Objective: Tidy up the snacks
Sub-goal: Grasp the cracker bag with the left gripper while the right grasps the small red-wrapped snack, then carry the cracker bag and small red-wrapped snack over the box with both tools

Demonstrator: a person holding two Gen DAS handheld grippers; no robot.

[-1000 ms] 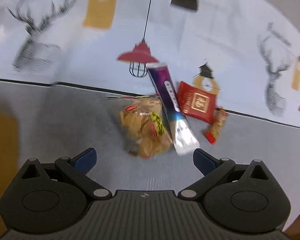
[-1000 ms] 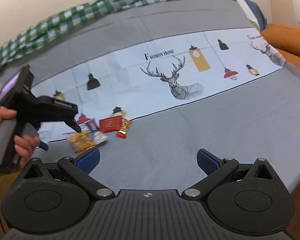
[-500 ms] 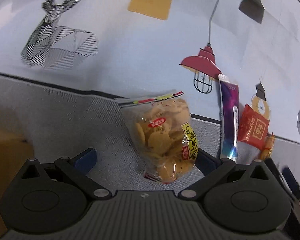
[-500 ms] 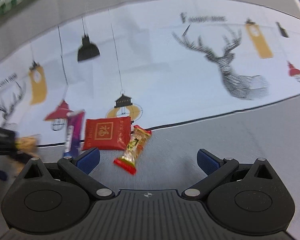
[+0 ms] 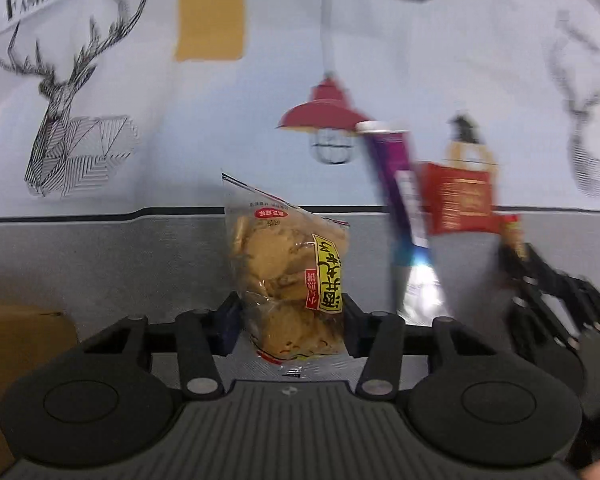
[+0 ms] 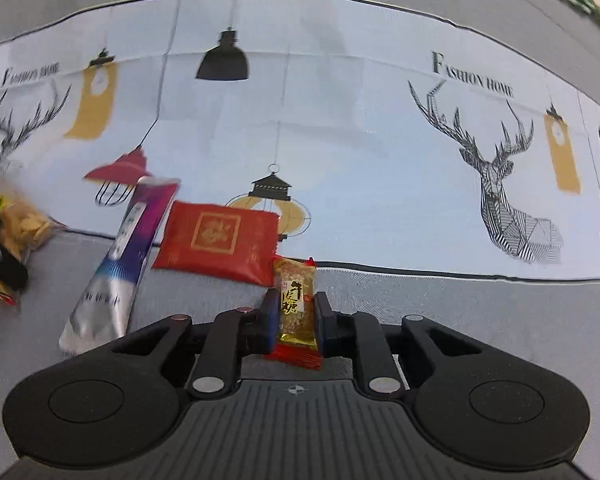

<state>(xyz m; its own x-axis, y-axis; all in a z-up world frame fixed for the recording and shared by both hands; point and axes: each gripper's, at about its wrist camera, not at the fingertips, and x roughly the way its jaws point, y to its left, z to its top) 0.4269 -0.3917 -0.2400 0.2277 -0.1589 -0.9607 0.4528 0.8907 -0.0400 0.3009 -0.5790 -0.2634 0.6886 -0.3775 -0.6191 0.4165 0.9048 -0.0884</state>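
- Here the left hand-held gripper (image 5: 292, 320) pinches the lower part of a clear bag of biscuits (image 5: 288, 276), its blue pads pressed against both sides; the bag stands upright between them.
- The right hand-held gripper (image 6: 297, 320) is clamped on a small gold-and-red candy bar (image 6: 296, 308), which stands on end between its pads.
- A red packet (image 6: 220, 242) lies flat across the border where the grey part of the tabletop (image 6: 480, 308) meets the printed white cloth (image 6: 340, 140), touching the candy bar's top end.
- A long purple-and-silver sachet (image 6: 118, 264) lies slanted just beside the red packet.
- In the left wrist view, the right tool shows blurred at the right edge, near the red packet (image 5: 458, 200) and the sachet (image 5: 404, 216).
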